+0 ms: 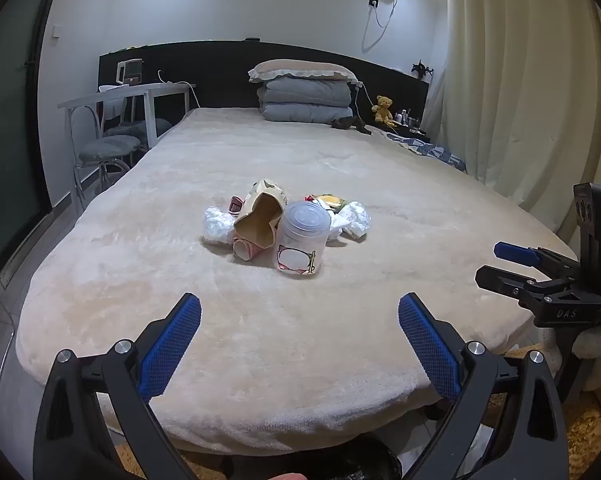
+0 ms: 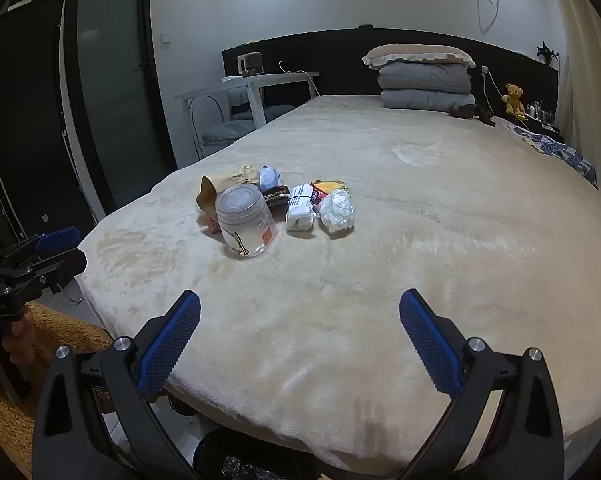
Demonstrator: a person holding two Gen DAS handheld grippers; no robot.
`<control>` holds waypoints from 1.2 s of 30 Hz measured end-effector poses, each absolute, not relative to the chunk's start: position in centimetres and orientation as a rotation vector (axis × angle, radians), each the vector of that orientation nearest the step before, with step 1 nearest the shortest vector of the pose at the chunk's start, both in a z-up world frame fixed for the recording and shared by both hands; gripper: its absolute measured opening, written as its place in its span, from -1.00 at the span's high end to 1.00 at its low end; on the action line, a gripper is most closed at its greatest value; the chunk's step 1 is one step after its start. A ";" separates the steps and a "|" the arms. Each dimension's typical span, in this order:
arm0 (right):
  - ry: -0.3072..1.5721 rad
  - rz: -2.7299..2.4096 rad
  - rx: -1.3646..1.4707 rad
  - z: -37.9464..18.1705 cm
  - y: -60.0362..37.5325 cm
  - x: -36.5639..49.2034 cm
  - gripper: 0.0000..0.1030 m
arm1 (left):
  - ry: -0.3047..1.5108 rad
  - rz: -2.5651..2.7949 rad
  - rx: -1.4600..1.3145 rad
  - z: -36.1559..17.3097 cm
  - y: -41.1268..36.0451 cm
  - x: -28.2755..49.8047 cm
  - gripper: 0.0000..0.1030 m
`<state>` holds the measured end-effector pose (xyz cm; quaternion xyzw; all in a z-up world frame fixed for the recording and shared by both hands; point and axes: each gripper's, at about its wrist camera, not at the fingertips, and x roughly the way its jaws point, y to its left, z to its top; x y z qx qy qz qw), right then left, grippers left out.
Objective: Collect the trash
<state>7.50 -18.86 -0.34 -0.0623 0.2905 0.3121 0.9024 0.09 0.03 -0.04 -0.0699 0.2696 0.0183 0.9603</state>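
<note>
One bed [image 1: 300,340] fills most of both views, covered by a cream plush blanket [image 2: 420,240]. At its far end, against a dark headboard [image 1: 220,68], a stack of folded grey bedding [image 1: 306,102] sits with a frilled pillow [image 1: 300,70] on top. Pale curtains [image 1: 520,100] hang along the right side. White table [image 1: 128,94] and a grey-cushioned chair [image 1: 108,146] stand beside the bed on the left. Small teddy bear [image 1: 383,108] sits near the right end of the headboard.

Trash pile [image 1: 284,224] lies on the blanket, roughly mid-bed, well apart from both grippers. Pile contents, big to small: clear plastic jar [image 1: 302,240] with lid on, at the near side, labels on its wall; torn brown paper bag [image 1: 260,216] touching the jar's left; crumpled white wad [image 1: 354,218] on the right edge; another crumpled white piece [image 1: 218,224] on the left edge; a white wrapped packet [image 2: 300,206] between jar and right wad; a yellow-and-red wrapper [image 2: 328,186] behind it; a small pink paper roll [image 1: 244,248] at the bag's foot.

Left gripper [image 1: 300,340] hangs over the near end of the bed, blue-padded fingers [image 1: 172,348] spread wide, nothing between them. Right gripper [image 2: 300,340] likewise, fingers [image 2: 430,340] wide apart and empty. Each shows at the edge of the other's view.

Dark bin [image 2: 244,460] partly visible below the bed's foot, contents unclear.
</note>
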 end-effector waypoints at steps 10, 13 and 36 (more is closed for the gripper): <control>0.618 0.645 -0.138 -0.1 -18.7 7.4 -0.93 | 0.540 0.035 -0.142 0.0 0.0 0.0 -0.87; 0.617 0.642 -0.140 -0.1 -18.8 7.4 -0.93 | 0.538 0.034 -0.141 0.0 -0.1 -0.1 -0.87; 0.617 0.644 -0.146 0.1 -18.9 7.4 -0.93 | 0.537 0.030 -0.146 -0.2 -0.3 0.2 -0.87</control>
